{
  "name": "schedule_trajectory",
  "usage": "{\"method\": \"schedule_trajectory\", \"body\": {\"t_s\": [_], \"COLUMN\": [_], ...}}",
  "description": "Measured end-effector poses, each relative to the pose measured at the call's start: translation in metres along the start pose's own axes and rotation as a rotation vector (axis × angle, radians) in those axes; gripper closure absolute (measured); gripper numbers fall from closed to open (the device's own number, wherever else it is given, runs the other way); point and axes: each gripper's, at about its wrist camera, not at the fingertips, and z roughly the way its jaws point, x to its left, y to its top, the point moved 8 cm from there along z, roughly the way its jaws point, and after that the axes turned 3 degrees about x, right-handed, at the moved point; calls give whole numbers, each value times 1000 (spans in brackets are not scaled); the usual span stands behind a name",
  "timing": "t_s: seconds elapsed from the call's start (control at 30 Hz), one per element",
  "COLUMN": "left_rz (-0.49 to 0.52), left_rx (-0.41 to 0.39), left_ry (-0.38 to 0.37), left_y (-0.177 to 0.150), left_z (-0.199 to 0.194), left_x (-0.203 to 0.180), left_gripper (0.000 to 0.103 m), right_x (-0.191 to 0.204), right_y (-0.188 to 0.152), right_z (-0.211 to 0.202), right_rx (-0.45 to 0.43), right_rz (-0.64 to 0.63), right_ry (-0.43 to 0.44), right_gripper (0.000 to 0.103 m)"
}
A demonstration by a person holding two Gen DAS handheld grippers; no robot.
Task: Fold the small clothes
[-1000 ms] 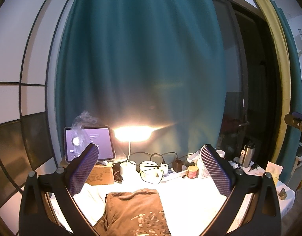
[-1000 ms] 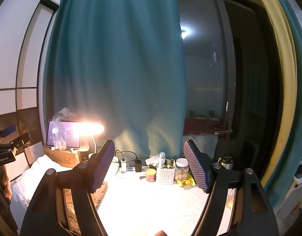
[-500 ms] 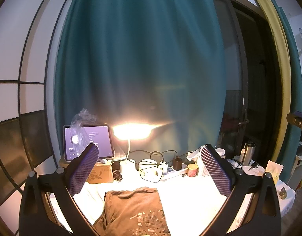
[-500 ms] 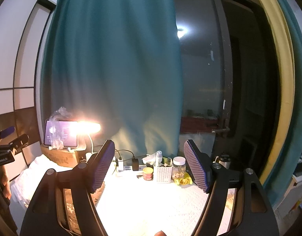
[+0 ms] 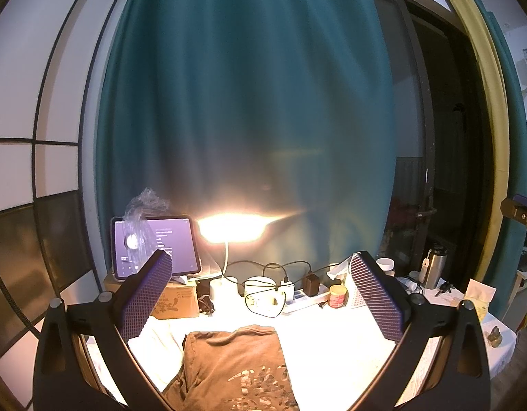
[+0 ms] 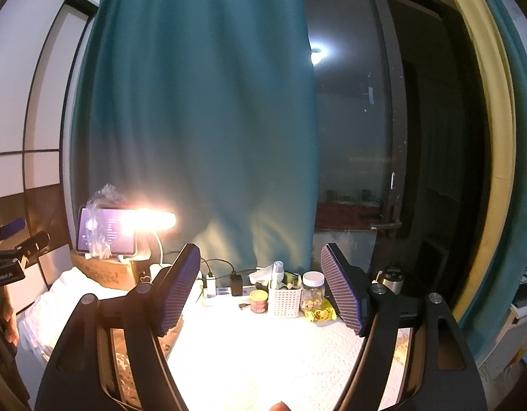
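A folded brown garment [image 5: 236, 366] with a pale printed pattern lies on the white table [image 5: 332, 339], low in the left wrist view. My left gripper [image 5: 260, 294] is open and empty, held above the garment's far edge. My right gripper [image 6: 260, 287] is open and empty above the bare table to the right; part of the brown garment [image 6: 119, 359] shows behind its left finger. White cloth [image 5: 160, 339] lies left of the garment.
A bright desk lamp [image 5: 232, 227], a lit tablet [image 5: 154, 246] on a cardboard box [image 5: 178, 299], a power strip with cables [image 5: 280, 294], a red tin [image 5: 337, 296], a white basket [image 6: 284, 299], a jar [image 6: 313, 291] and a steel flask [image 5: 433, 265] line the table's back. A teal curtain hangs behind.
Both grippers have tilted up very slightly; the table items sit a little lower in view. Both stay open and the garment has not moved.
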Motion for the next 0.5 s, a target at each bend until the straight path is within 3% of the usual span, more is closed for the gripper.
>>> {"method": "schedule_trajectory", "body": {"t_s": [0.5], "left_rz": [-1], "left_rx": [5], "left_ry": [-5], "left_y": [-2], "left_z": [1], "left_x": [1], "left_gripper": [0], "right_x": [-2], "right_y": [-6], "right_z": [0], "right_rx": [10], "right_rz": [-5], "right_ry": [9], "right_gripper": [27]}}
